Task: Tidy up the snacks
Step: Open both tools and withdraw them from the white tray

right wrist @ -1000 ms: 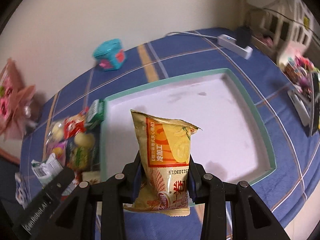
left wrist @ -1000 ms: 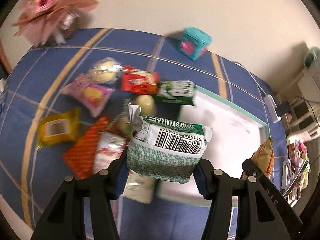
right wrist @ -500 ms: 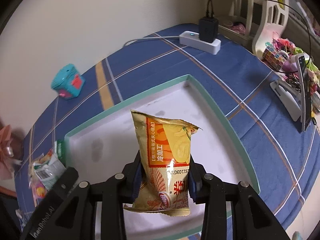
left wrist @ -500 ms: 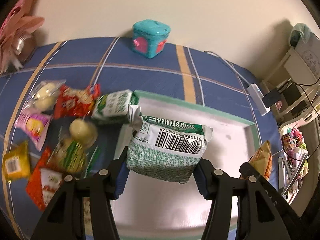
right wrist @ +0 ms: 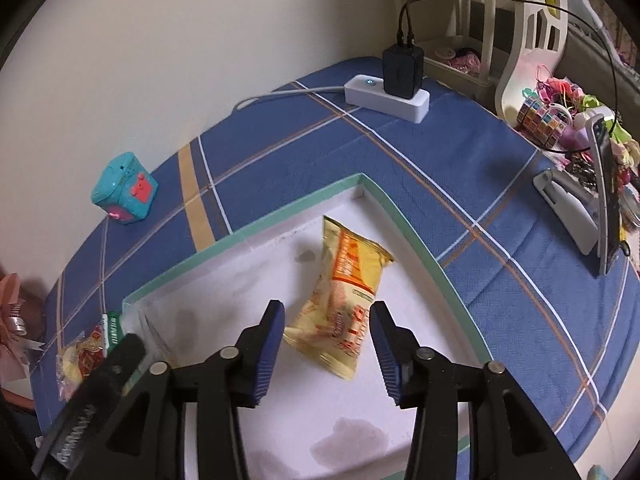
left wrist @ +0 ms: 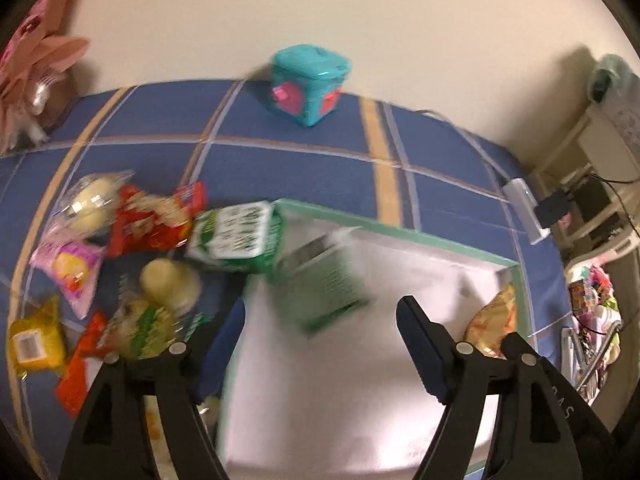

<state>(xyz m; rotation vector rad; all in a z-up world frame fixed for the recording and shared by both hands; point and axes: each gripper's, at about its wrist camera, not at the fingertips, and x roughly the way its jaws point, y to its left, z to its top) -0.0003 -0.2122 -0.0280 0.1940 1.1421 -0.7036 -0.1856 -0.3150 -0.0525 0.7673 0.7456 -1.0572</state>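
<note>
Yellow packet (right wrist: 344, 300) print unreadable (blurred).

No text can be read: the print on the yellow packet (right wrist: 344, 304) is too blurred.

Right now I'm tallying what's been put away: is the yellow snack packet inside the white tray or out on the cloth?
Inside. The yellow snack packet lies within the white tray's green rim.
</note>
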